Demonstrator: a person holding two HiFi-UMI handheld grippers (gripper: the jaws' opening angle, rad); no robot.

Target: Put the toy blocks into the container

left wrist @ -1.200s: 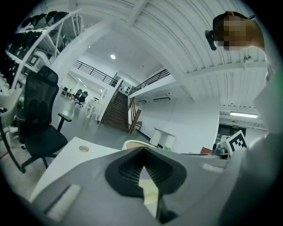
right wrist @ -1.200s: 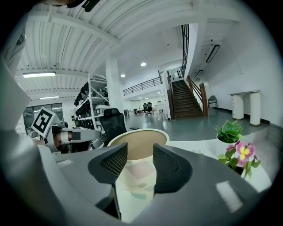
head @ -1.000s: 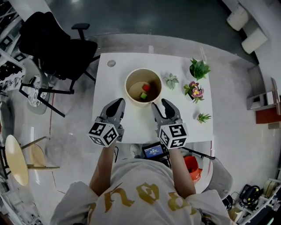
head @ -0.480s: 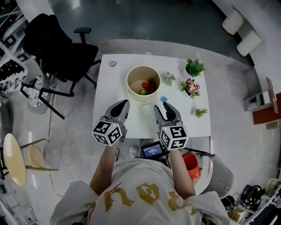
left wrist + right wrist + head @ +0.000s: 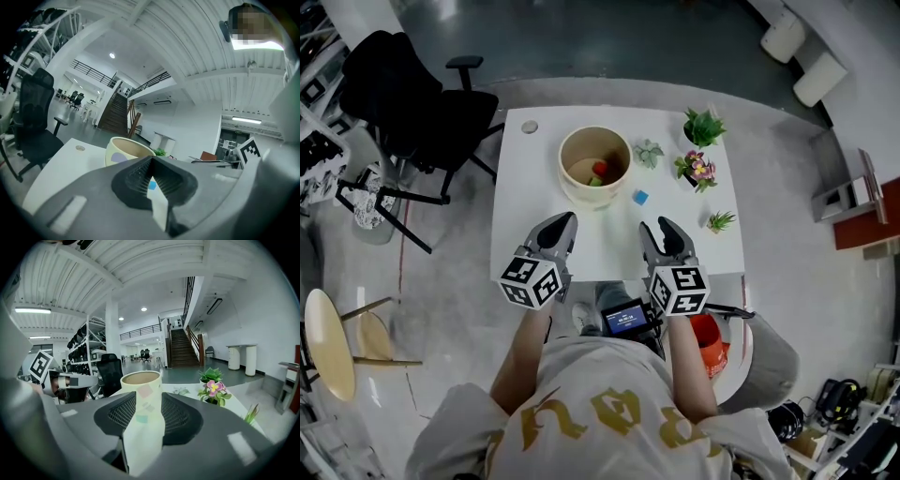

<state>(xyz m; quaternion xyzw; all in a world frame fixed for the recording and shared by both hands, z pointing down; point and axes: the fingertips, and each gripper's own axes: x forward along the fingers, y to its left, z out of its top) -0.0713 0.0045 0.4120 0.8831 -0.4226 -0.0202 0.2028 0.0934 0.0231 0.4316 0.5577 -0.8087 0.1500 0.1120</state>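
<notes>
Grey right tongs (image 5: 662,228) are released and empty, backed further off the blue block (image 5: 639,197) than half a second ago, probably lining up a grab, left tongs (image 5: 558,225) barely ajar and empty too, block lying on the white surface (image 5: 525,216) just right of the container (image 5: 581,195).

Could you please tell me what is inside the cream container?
A red block and a green block lie inside the container. Its near wall covers part of the bottom, so more may be hidden.
</notes>
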